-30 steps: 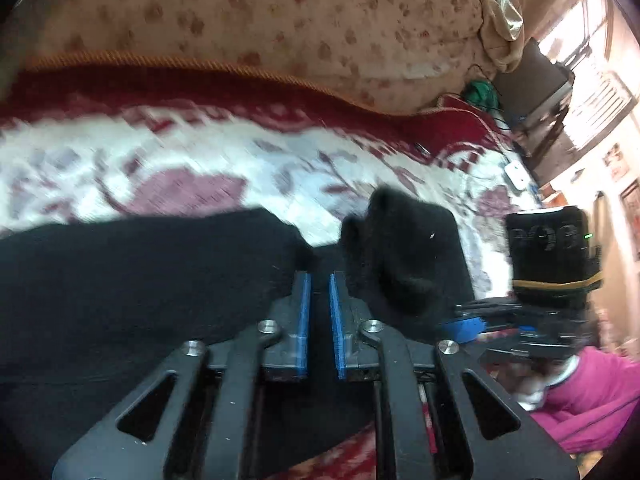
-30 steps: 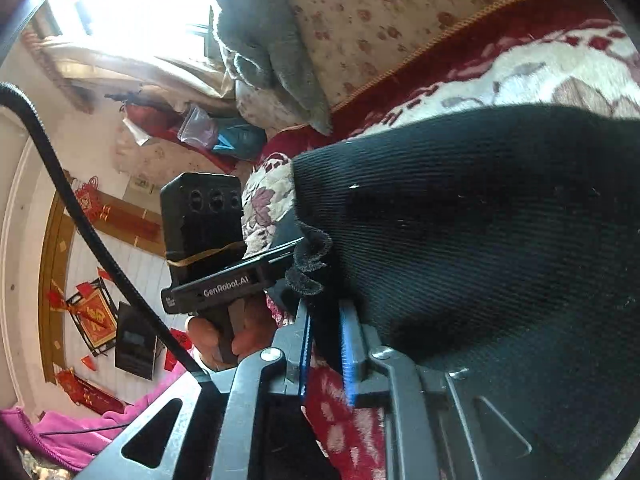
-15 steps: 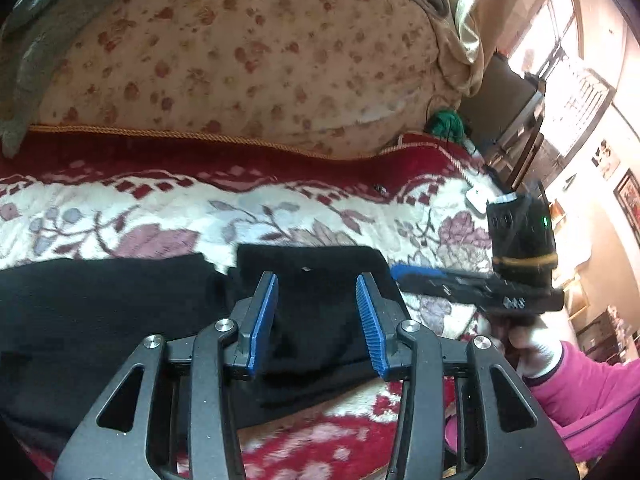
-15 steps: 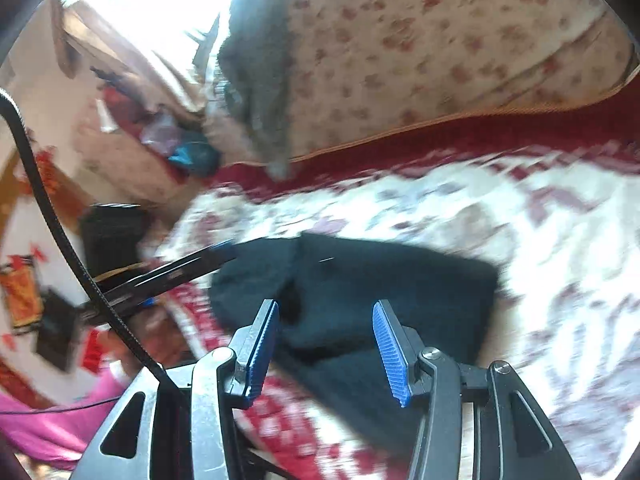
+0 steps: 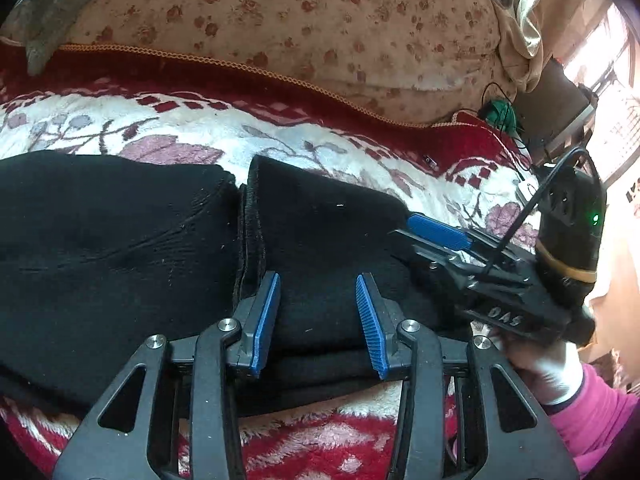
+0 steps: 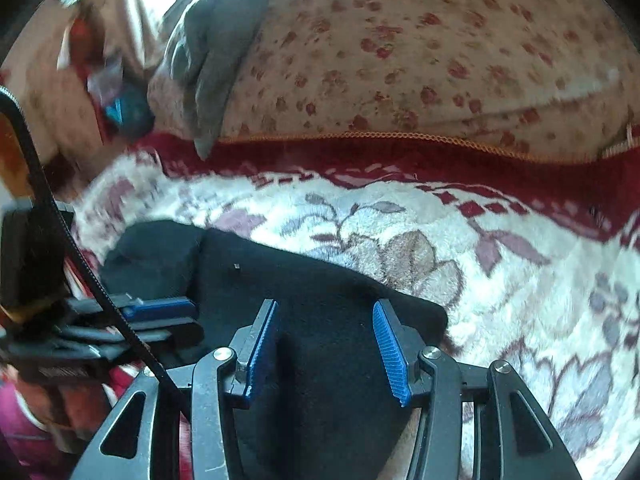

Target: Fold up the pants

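Both claws released: left claw (image 5: 318, 320) and right claw (image 6: 326, 350) hover jaws apart, empty, over the black pants (image 5: 120, 260), which lie on the floral blanket (image 5: 180, 128), one end already folded over into a thicker stack (image 5: 320, 216). Next fold, my read: pinch both corners of the stack through all layers, lift evenly, carry across, lay flat so the edges line up. Thick knit, likely to slump and bunch. Flowered cushion (image 5: 300, 20) behind, bright window (image 5: 616, 60) at right, cluttered room.
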### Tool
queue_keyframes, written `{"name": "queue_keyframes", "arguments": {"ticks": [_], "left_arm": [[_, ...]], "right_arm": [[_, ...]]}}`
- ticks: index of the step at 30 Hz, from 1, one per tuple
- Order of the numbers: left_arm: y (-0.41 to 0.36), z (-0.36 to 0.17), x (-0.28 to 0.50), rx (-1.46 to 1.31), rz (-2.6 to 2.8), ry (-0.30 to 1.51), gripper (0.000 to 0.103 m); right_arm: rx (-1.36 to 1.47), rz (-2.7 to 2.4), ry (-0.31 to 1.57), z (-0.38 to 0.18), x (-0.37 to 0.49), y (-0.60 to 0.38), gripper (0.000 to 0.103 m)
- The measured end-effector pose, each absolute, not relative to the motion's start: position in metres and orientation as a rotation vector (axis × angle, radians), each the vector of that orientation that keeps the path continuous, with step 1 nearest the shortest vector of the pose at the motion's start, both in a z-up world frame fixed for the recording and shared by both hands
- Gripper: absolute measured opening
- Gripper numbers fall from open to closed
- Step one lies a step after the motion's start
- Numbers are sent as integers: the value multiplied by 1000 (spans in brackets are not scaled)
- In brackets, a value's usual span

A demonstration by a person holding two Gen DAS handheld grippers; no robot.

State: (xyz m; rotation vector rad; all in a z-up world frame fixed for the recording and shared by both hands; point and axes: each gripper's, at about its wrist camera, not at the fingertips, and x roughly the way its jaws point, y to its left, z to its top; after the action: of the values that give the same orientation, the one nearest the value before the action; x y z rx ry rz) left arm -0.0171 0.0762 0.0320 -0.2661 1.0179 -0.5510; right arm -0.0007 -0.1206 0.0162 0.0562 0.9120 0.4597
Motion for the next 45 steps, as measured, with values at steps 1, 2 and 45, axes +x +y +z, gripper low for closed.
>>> {"name": "queue_keyframes", "arguments": {"ticks": [1,2,45], "left_arm": [[77,33,-18,-267,-550,1016,39],[77,33,-20,-271,-549,1015,39],[310,34,-72,-589,235,1002,54]], "right_arm": [[49,459,905,15,-1,-119,50],[53,457,900,14,0,-120,50],[-35,1024,1005,54,53,131,50]]}}
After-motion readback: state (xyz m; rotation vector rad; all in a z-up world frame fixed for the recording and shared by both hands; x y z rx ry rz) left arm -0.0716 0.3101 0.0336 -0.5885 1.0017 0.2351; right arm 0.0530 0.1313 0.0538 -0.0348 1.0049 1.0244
